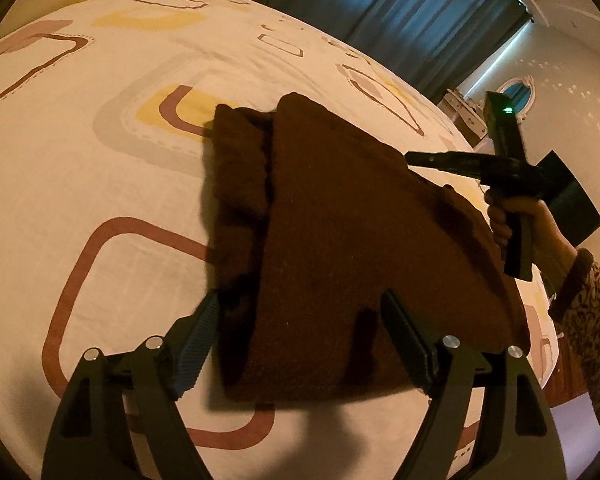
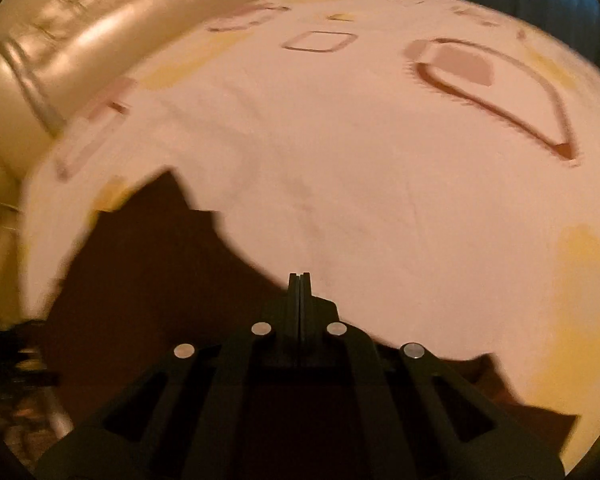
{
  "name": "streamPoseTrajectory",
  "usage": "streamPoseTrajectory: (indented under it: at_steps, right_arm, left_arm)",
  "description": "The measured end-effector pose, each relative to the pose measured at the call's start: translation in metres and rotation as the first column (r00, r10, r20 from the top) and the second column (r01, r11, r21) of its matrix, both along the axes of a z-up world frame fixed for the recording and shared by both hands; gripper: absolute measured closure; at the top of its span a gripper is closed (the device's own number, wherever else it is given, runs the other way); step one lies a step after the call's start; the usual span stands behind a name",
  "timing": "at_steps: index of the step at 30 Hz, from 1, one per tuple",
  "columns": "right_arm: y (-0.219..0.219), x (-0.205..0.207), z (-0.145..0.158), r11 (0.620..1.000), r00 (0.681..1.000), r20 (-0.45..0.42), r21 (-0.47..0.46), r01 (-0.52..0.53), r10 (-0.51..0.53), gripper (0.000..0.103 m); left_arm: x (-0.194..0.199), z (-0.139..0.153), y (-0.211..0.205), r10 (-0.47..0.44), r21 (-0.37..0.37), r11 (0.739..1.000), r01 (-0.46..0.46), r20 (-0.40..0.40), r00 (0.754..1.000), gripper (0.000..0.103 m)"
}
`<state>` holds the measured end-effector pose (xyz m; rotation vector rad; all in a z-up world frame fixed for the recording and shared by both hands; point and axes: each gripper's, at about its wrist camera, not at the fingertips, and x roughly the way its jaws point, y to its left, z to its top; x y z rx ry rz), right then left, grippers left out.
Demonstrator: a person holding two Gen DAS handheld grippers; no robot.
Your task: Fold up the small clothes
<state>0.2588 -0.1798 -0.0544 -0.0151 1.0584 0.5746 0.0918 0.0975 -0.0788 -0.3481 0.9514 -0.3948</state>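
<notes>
A dark brown fuzzy garment [image 1: 340, 240] lies folded on the patterned bed sheet [image 1: 100, 184], with a narrower layer sticking out along its left side. My left gripper [image 1: 302, 298] stands open over the garment's near edge. One finger is at the left border and the other rests above the cloth, and the pads do not press on it. A hand holds my right gripper [image 1: 410, 156] at the garment's far right edge. In the right wrist view that gripper [image 2: 300, 278] is shut with nothing visible between its pads, and the brown garment [image 2: 148, 280] spreads below and to its left.
The cream sheet with brown and yellow squares [image 2: 380, 160] covers the whole bed. A padded cream headboard [image 2: 60, 52] runs along one side. Blue curtains [image 1: 420, 12] hang beyond the bed. A dark box [image 1: 572, 200] and a patterned sleeve [image 1: 592, 320] are at the right.
</notes>
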Motion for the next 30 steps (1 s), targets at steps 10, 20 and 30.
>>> streamPoseTrajectory:
  at_steps: [10, 20, 30]
  right_arm:
    - [0.019, -0.009, 0.007, 0.985, 0.985, -0.048, -0.022, -0.17, 0.168, 0.066]
    - [0.03, 0.003, 0.002, 0.988, 0.998, 0.024, -0.148, -0.051, 0.056, 0.098]
    - [-0.042, -0.03, 0.013, 0.949, 0.982, -0.09, 0.257, 0.182, -0.165, 0.059]
  left_arm:
    - [0.001, -0.001, 0.001, 0.003, -0.02, 1.0, -0.003, 0.003, 1.0, 0.024]
    - [0.0, -0.002, -0.001, -0.006, -0.007, 1.0, 0.006, 0.025, 1.0, 0.023]
    - [0.001, -0.003, 0.002, -0.013, -0.023, 1.0, 0.014, 0.038, 0.999, 0.023]
